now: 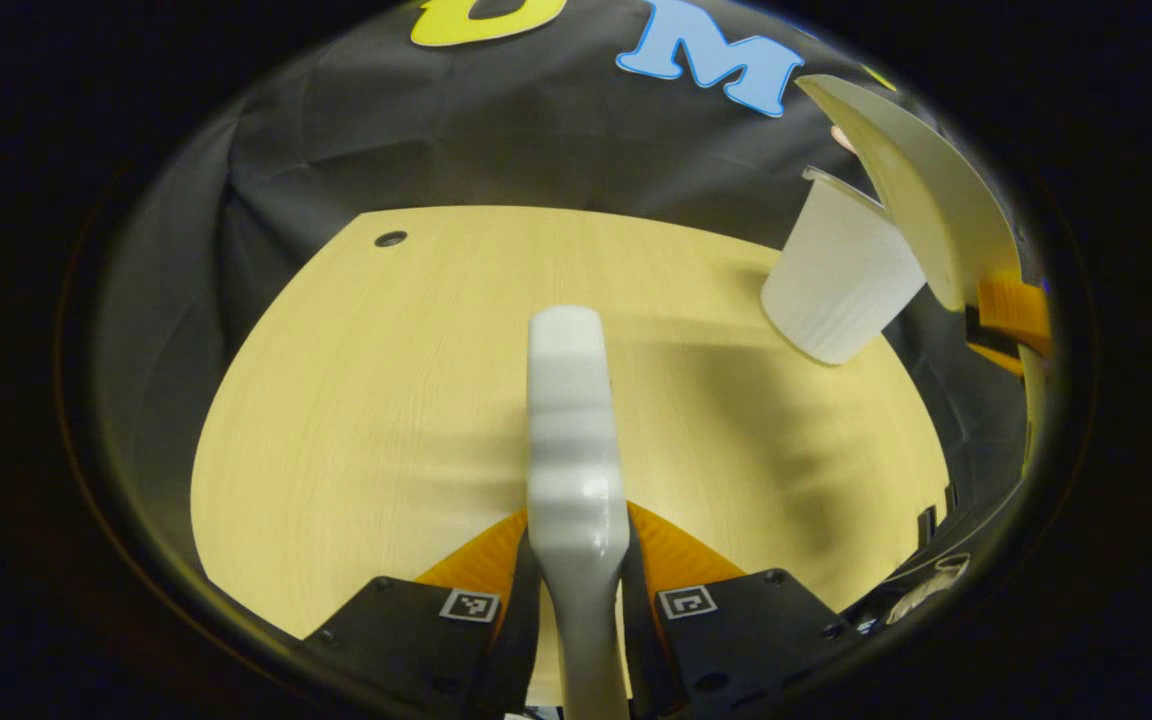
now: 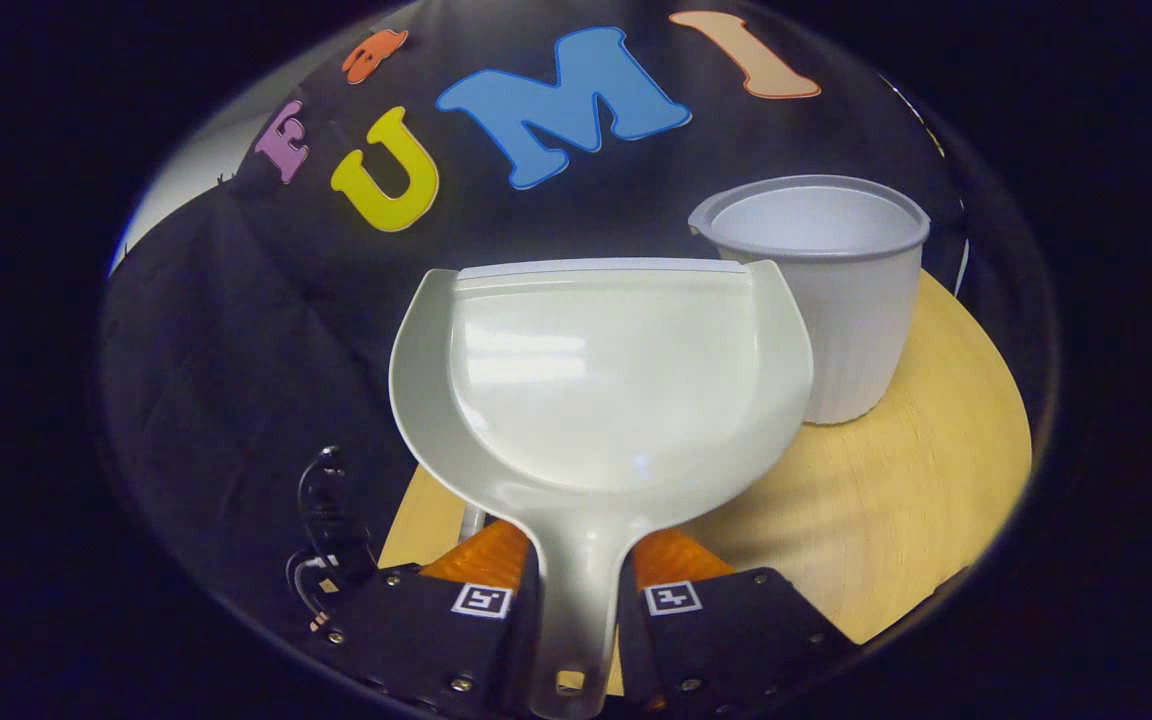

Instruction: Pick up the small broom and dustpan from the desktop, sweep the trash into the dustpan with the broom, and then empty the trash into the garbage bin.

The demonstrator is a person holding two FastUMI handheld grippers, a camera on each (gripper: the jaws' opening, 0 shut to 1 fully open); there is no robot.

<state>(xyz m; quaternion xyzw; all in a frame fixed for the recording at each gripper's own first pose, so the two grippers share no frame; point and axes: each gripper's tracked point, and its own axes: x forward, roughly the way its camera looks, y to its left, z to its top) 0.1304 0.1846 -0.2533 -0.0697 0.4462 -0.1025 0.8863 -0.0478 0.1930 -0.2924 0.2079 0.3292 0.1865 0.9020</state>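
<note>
My left gripper [image 1: 576, 545] is shut on the small white broom [image 1: 573, 420], which sticks out forward over the wooden desktop [image 1: 376, 400]. At the upper right of the left gripper view, the pale dustpan [image 1: 926, 200] hangs tilted beside the white garbage bin [image 1: 841, 275], held by the other gripper [image 1: 1011, 310]. In the right gripper view, my right gripper [image 2: 579, 560] is shut on the handle of the dustpan [image 2: 606, 380]. The pan is held above the desktop [image 2: 896, 500], its inside bare. The garbage bin [image 2: 826, 290] stands upright just right of the pan's front edge.
A small round hole [image 1: 390, 239] sits in the desktop's far left corner. Black cloth hangs behind and beside the table. Some cables [image 2: 321, 540] dangle off the table's left edge in the right gripper view.
</note>
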